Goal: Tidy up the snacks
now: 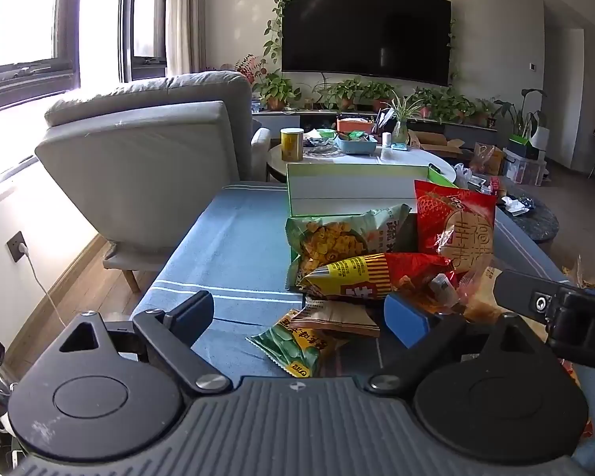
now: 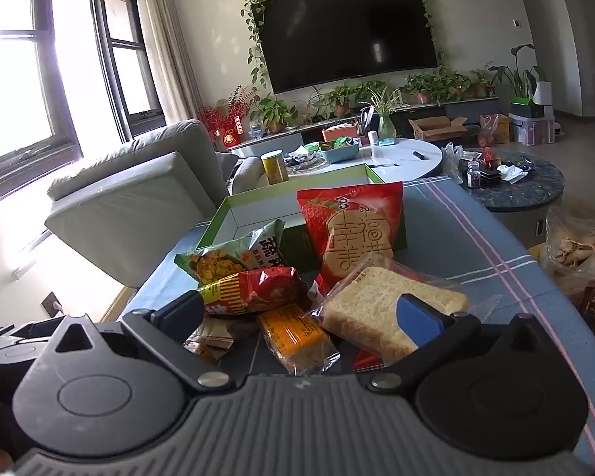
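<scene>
Your left gripper [image 1: 299, 317] has a ribbed grey body flanked by two round black discs, with black linkage arms pinned by silver screws. One finger is plain black, the other carries a blue pad [image 1: 406, 319] (its face looks foam-like). Your right gripper [image 2: 303, 317] matches: same grey ribbing, discs, and blue pad [image 2: 418, 319].

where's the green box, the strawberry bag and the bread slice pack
green box [image 2: 234, 214], right wrist view, on its left rim
strawberry bag [image 2: 351, 206], right wrist view, on its upper front
bread slice pack [image 2: 361, 301], right wrist view, on the bread
</scene>
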A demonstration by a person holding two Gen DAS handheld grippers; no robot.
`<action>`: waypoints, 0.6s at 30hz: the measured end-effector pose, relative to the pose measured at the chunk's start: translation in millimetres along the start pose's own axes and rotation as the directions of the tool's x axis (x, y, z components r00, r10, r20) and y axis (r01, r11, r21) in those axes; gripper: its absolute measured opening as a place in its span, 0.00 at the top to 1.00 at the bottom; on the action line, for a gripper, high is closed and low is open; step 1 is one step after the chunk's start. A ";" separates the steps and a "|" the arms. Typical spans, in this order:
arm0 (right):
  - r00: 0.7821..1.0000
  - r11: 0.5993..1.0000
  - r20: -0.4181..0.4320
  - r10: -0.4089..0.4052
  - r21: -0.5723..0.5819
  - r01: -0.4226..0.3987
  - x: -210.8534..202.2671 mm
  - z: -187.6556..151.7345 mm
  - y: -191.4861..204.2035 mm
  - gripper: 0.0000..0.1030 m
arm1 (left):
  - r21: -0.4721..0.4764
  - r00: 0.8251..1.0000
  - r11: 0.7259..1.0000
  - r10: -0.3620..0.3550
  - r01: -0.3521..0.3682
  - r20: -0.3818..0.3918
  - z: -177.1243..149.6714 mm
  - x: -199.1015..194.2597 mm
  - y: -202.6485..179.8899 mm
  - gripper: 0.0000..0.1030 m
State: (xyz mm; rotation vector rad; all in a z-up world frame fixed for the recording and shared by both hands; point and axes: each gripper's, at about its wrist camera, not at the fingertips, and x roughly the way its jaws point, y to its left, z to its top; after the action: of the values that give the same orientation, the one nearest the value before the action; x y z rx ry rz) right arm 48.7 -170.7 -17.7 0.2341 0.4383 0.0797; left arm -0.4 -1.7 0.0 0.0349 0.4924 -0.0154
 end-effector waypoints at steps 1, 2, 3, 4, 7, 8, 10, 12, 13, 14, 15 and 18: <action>1.000 1.000 0.004 0.000 0.001 0.000 -0.4 0.0 -0.1 0.34 | -0.044 1.000 0.999 -0.025 0.024 -0.009 1.0 0.5 4.0 0.11; 1.000 1.000 0.005 -0.002 0.002 0.002 -0.7 0.1 -0.1 0.34 | -0.038 1.000 0.999 -0.023 0.022 -0.008 0.9 0.4 4.1 0.11; 1.000 1.000 0.006 -0.003 0.003 0.003 -1.0 0.2 -0.1 0.34 | -0.032 1.000 0.999 -0.021 0.021 -0.006 0.7 0.3 4.3 0.11; 1.000 1.000 0.006 -0.004 0.005 0.004 -1.3 0.3 -0.1 0.34 | -0.026 1.000 0.999 -0.019 0.019 -0.004 0.6 0.2 4.5 0.11; 1.000 1.000 0.007 -0.005 0.012 0.005 -1.8 0.3 -0.1 0.34 | -0.011 1.000 1.000 -0.018 0.018 -0.001 0.5 -0.8 5.0 0.11; 1.000 1.000 0.006 -0.005 0.014 0.005 -1.7 0.4 0.0 0.34 | -0.004 1.000 1.000 -0.021 0.021 -0.001 -4.0 -2.4 -1.3 0.11; 1.000 1.000 0.023 0.007 0.010 -0.008 -6.3 1.9 0.9 0.34 | 0.011 0.999 0.999 -0.034 0.034 -0.002 -7.5 1.1 -10.1 0.11; 1.000 1.000 0.025 0.006 0.016 -0.006 -6.6 2.4 0.5 0.34 | 0.001 0.999 0.999 -0.051 0.051 -0.010 -3.5 1.0 -3.5 0.11; 1.000 1.000 0.026 0.006 0.019 -0.006 -6.9 2.7 0.5 0.34 | 0.002 0.999 0.999 -0.051 0.051 -0.011 -3.5 0.8 -3.9 0.11; 1.000 1.000 0.027 0.005 0.024 -0.006 -7.0 2.9 0.6 0.34 | 0.003 0.999 0.999 -0.052 0.052 -0.012 -3.5 0.5 -4.2 0.11; 1.000 1.000 0.028 0.004 0.028 -0.005 -7.1 3.0 1.0 0.34 | 0.004 0.999 0.999 -0.051 0.051 -0.013 -3.5 0.2 -4.5 0.11; 1.000 0.999 0.028 0.015 0.046 -0.017 -4.9 2.9 -5.3 0.34 | 0.001 0.999 0.999 -0.050 0.050 -0.017 -3.4 2.0 -4.2 0.11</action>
State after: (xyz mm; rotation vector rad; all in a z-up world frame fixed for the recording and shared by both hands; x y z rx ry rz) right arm 45.6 -177.1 -14.4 0.2843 0.4116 0.0819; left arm -0.3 -5.7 -4.1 0.0239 0.5098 -0.0644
